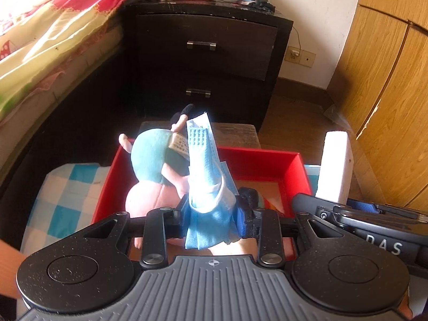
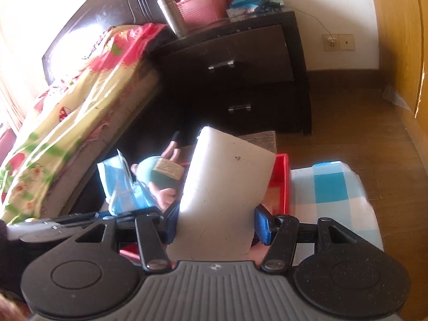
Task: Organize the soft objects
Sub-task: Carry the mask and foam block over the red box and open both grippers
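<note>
From the left wrist, the left gripper [image 1: 211, 211] had its jaws drawn narrow on a bundle of blue face masks [image 1: 206, 160], which stood up from between the blue pads. Just behind the masks, toward eleven o'clock, a plush toy [image 1: 152, 165] with a teal body and pink limbs lay over the near left part of a red box [image 1: 278, 160]. The box sat on a blue-and-white checked cloth [image 1: 67, 190] that showed at nine o'clock. At two to three o'clock a white foam block [image 1: 334, 165] rose above the dark body of the right gripper. A dark nightstand [image 1: 208, 53] stood at twelve o'clock, with a bed [image 1: 53, 40] at ten o'clock and a wooden wardrobe [image 1: 388, 80] at two o'clock. From the right wrist, the right gripper [image 2: 216, 224] had its jaws part-open and pressed on both sides of the white foam block [image 2: 224, 187], held upright and tilted slightly. The face masks [image 2: 120, 187] appeared at nine to ten o'clock of the block, and the plush toy [image 2: 160, 176] lay between the two. The red box [image 2: 281, 184] edge showed at three o'clock, beside the checked cloth [image 2: 329, 192] on the wooden floor [image 2: 347, 123].
</note>
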Tool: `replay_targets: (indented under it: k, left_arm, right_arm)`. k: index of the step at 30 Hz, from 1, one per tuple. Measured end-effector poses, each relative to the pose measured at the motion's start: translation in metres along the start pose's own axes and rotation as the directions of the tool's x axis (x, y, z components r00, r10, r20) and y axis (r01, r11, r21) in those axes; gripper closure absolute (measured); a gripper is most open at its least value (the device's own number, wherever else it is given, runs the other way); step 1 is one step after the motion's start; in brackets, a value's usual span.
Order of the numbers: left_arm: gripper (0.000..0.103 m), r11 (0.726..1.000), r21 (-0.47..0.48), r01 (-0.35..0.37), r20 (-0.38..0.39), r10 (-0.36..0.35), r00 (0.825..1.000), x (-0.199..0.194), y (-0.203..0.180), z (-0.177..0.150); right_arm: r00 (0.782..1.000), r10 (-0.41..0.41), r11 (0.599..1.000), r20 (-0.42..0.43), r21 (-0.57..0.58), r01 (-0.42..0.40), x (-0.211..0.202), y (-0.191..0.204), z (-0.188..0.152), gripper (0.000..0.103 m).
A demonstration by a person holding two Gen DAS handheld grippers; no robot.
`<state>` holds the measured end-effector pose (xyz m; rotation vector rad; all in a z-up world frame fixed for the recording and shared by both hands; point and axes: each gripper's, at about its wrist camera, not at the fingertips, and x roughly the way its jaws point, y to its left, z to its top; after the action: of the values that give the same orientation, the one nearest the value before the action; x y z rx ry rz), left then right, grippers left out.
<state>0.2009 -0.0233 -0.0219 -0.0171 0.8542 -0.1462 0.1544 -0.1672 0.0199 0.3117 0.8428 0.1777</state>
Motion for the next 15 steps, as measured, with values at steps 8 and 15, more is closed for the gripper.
replay_targets:
  k: [8,15]
  left_arm:
    - [0.049,1.000,0.000,-0.031,-0.026,0.031,0.999,0.028,0.007,0.000]
    - [0.041,0.999,-0.032,-0.019,-0.008,0.019,1.000,0.018,0.015,0.004]
  right_arm:
    - [0.999,-0.020,0.999,-0.027,0.037,0.021,0.041,-0.014,-0.001,0.065]
    - [1.000,-0.027,0.998,-0.013,0.055,0.028,0.041,-0.019,-0.001,0.056]
